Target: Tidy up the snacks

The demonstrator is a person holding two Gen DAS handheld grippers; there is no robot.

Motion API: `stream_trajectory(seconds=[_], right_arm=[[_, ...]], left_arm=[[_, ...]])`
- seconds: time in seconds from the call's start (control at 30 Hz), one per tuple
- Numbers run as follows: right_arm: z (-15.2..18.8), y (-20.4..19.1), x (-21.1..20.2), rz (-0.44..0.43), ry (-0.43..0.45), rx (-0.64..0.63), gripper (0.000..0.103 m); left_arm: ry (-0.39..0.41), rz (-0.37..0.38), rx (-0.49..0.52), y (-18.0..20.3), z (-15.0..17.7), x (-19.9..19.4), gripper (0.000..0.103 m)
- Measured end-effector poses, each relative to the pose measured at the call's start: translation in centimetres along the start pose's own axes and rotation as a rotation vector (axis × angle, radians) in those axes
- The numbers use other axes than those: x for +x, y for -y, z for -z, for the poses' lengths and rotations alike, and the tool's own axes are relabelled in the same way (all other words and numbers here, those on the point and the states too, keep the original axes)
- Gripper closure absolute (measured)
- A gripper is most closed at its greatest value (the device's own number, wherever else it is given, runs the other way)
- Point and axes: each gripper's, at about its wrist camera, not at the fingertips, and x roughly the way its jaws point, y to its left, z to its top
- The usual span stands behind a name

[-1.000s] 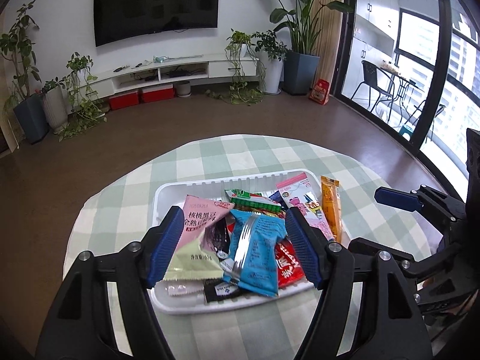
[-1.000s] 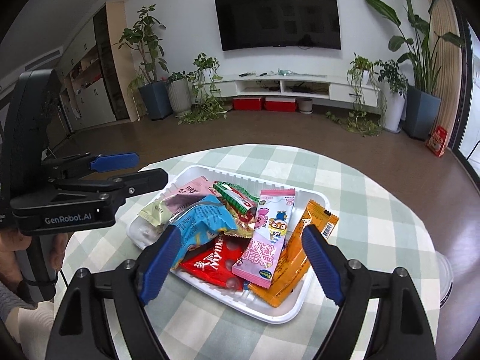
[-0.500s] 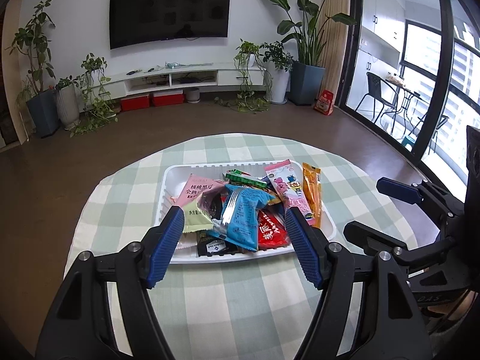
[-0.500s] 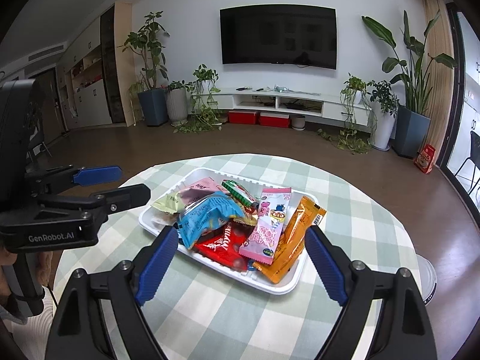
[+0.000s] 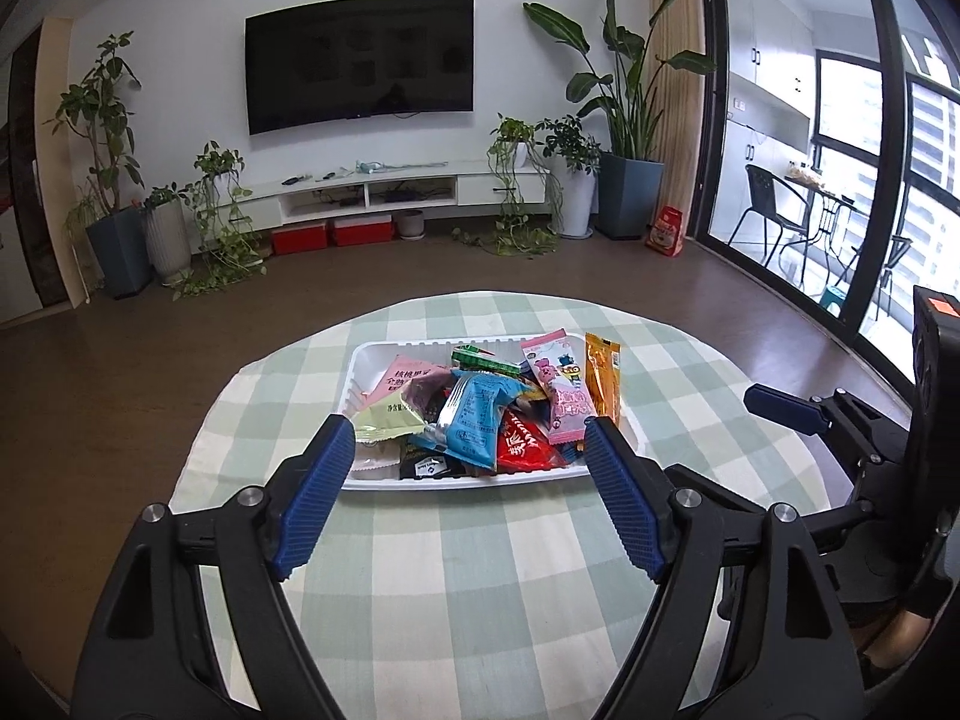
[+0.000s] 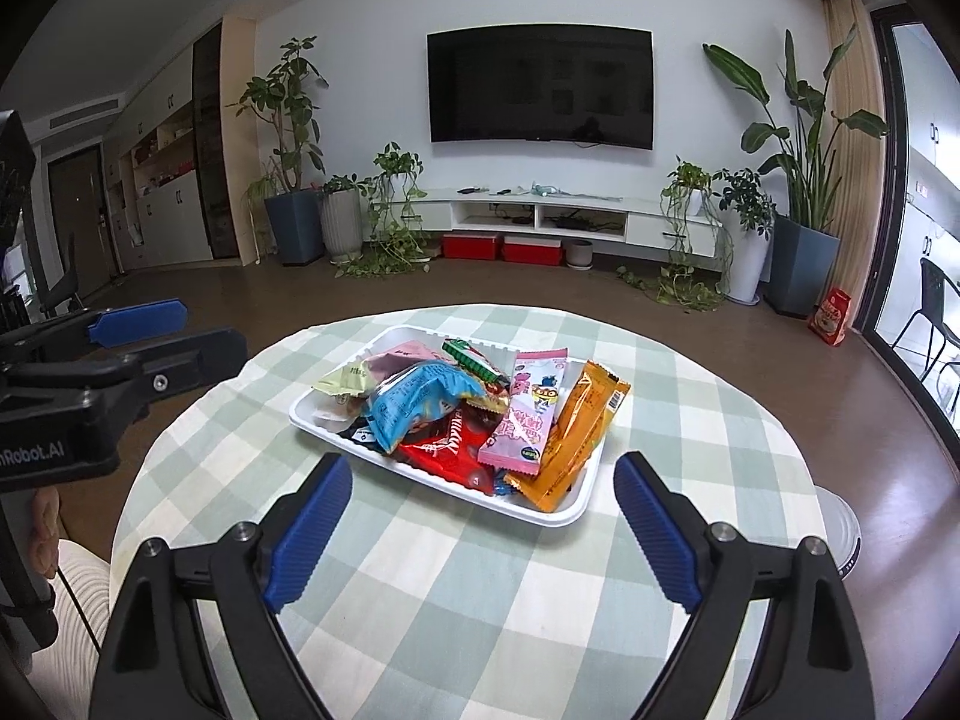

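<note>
A white tray (image 5: 369, 357) (image 6: 579, 507) sits mid-table, piled with snack packets: a blue one (image 5: 477, 414) (image 6: 414, 402), a red one (image 5: 522, 450) (image 6: 447, 450), a pink one (image 5: 561, 387) (image 6: 531, 414), an orange one (image 5: 602, 375) (image 6: 579, 426). My left gripper (image 5: 468, 450) is open and empty, just short of the tray's near edge. My right gripper (image 6: 483, 480) is open and empty, pulled back near the tray's near rim. Each gripper shows in the other's view, the right (image 5: 780, 411) and the left (image 6: 138, 321).
The round table wears a green and white checked cloth (image 5: 480, 570) (image 6: 480, 588). Beyond the table's edge is brown floor, with a TV wall, a low shelf and potted plants far behind. A white round object (image 6: 840, 531) stands on the floor at the right.
Both grippers have pulled back and up from the tray, so it looks smaller and farther away. Both stayed open and empty. The packets have not moved.
</note>
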Motion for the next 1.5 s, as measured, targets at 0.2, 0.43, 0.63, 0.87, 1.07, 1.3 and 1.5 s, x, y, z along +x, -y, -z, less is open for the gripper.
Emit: stream_trajectory(seconds=[0.2,0.43,0.63,0.87,1.07,1.3,1.5], right_arm=[[0.9,-0.2,-0.9,0.007,0.043,-0.02,0.003],[1.2,0.3,-1.5,0.002,0.065,-0.003,0.003],[1.5,0.8,-1.6,-0.008,0.063,0.014,0.003],[1.7,0.9,-1.6,-0.015,0.068,0.018,0.003],[1.8,1.0,-1.8,-0.018,0.065,0.027,0.003],[1.9,1.0,-1.7,-0.019,0.063,0.028,0.003],[1.9,1.1,-1.9,-0.02,0.063,0.028,0.003]], left_arm=[[0.008,-0.05,0.008,1.1,0.4,-1.2,0.022],[0.03,-0.099,-0.001,2.3,0.9,-2.2,0.015],[0.039,-0.185,0.001,3.1,1.2,-2.4,0.014],[0.038,-0.238,0.028,4.1,1.9,-2.4,0.013],[0.038,-0.212,-0.013,3.9,2.2,-2.6,0.013],[0.046,-0.236,-0.02,3.9,2.3,-2.6,0.013],[0.054,-0.244,-0.026,3.8,2.1,-2.6,0.013]])
